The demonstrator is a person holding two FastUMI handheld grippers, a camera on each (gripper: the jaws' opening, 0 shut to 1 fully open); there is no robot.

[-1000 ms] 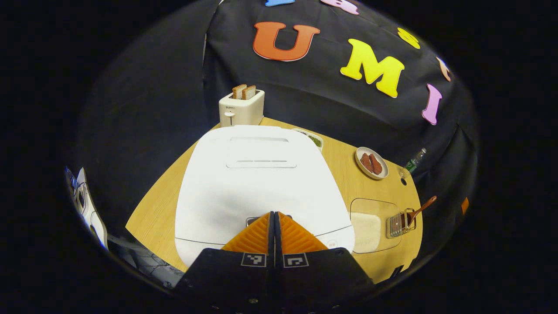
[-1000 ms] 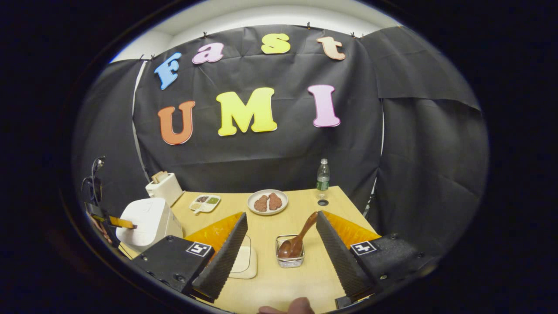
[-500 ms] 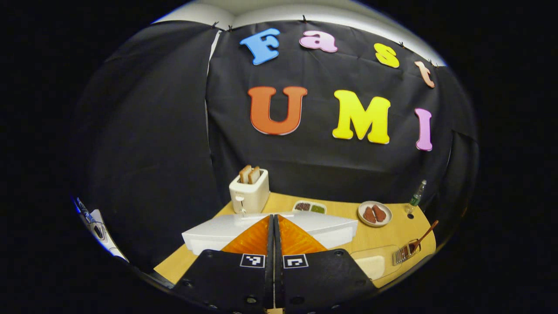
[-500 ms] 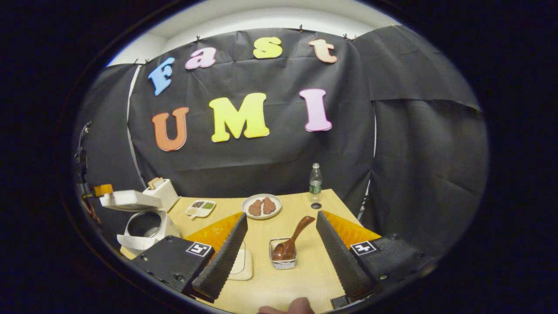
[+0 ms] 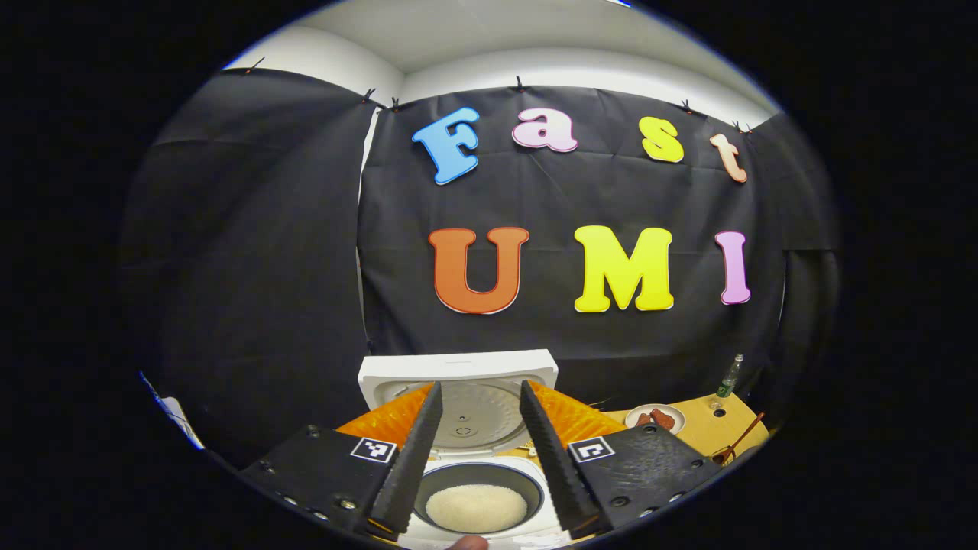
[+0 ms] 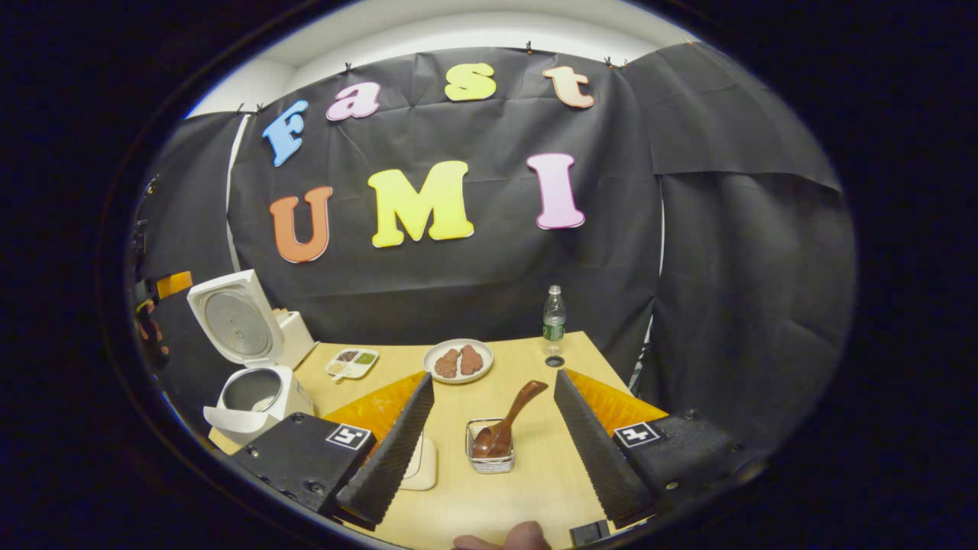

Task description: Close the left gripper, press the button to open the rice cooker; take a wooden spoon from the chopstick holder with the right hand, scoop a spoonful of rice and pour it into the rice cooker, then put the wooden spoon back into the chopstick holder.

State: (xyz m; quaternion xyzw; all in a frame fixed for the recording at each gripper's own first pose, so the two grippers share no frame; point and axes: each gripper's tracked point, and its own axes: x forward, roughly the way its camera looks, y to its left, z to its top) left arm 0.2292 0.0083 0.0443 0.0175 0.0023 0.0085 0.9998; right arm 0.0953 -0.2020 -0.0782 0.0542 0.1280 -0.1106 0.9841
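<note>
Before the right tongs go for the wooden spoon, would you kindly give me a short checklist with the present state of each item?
1. Rice cooker lid up: ok, it stands open.
2. Inner pot clear to receive rice: ok, though rice already lies in it.
3. Right tongs open: ok, fingers spread.
4. Wooden spoon in the chopstick holder: ok, handle leaning up and to the right.
5. Left tongs clear of the cooker: cannot tell; open, hovering over the pot.

no readable text, labels, numbers
</note>
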